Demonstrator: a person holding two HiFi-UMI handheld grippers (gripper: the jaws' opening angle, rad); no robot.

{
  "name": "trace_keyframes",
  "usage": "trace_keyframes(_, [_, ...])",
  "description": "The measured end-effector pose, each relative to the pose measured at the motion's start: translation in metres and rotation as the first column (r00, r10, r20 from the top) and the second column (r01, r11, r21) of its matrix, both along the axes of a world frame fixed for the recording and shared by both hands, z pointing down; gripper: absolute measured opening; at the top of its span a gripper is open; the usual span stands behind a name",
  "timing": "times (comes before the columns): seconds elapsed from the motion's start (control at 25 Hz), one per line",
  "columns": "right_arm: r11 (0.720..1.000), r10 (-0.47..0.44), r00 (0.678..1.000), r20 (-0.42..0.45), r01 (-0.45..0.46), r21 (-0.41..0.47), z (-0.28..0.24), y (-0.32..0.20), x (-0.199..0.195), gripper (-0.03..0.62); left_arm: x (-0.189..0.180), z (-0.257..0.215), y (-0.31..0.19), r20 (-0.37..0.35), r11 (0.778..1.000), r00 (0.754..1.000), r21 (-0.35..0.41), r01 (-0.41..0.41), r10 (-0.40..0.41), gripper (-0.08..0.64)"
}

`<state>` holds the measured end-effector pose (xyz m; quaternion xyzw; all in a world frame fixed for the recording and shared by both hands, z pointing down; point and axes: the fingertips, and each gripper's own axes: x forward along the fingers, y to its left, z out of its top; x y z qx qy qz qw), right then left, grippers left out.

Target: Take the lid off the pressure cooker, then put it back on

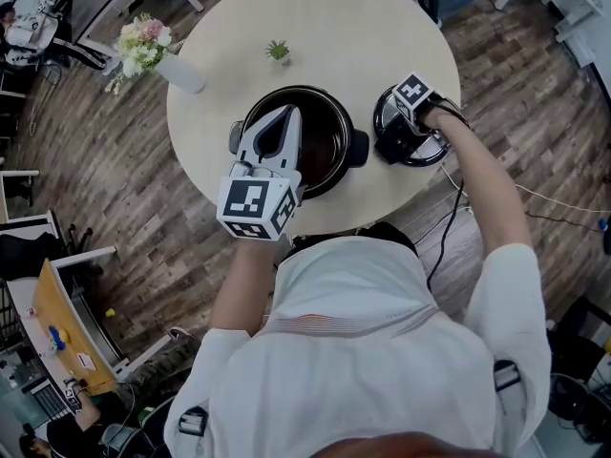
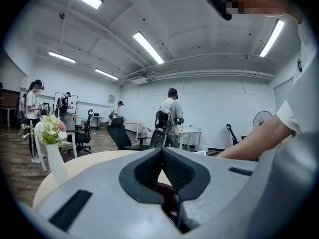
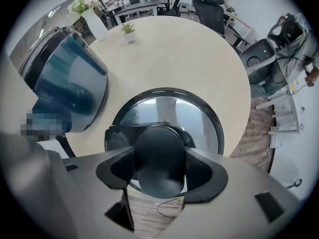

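The open pressure cooker pot [image 1: 329, 146] stands mid-table with nothing on top; in the right gripper view its dark body [image 3: 70, 83] rises at the left. Its glass lid [image 1: 428, 156] lies flat on the table to the pot's right, near the edge. My right gripper [image 1: 406, 127] points straight down over the lid [image 3: 169, 108], and its pads press on both sides of the black knob [image 3: 159, 148]. My left gripper [image 1: 284, 114] hovers level above the pot's left half, its jaws shut on nothing, as the left gripper view [image 2: 162, 151] also shows.
On the round pale table [image 1: 325, 17], a white vase of flowers [image 1: 153, 51] lies at the far left and a small potted plant [image 1: 278, 51] stands behind the pot. A cable [image 1: 449, 218] hangs by the right arm. Office chairs, desks and people surround the table.
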<state>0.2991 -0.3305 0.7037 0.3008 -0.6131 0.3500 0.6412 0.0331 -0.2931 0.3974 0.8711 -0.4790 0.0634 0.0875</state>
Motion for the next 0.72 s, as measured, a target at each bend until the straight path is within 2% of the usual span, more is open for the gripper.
trace_keyframes(0.2, [0.999,0.027,0.999,0.033,-0.026,-0.028,0.011,0.004,-0.002,0.284,-0.002,0.0,0.0,-0.002,1.0,1.0,-0.002,0.001,-0.001,0.005])
trace_keyframes(0.4, [0.999,0.032,0.999,0.029,-0.031,-0.037,0.014,0.004,-0.004,0.285,-0.007,0.001,-0.002,-0.006,1.0,1.0,-0.001,0.006,-0.006,0.005])
trace_keyframes(0.72, [0.999,0.032,0.999,0.028,-0.031,-0.013,0.015,0.004,-0.004,0.287,-0.006,0.004,-0.001,-0.009,1.0,1.0,-0.007,-0.004,0.004,0.005])
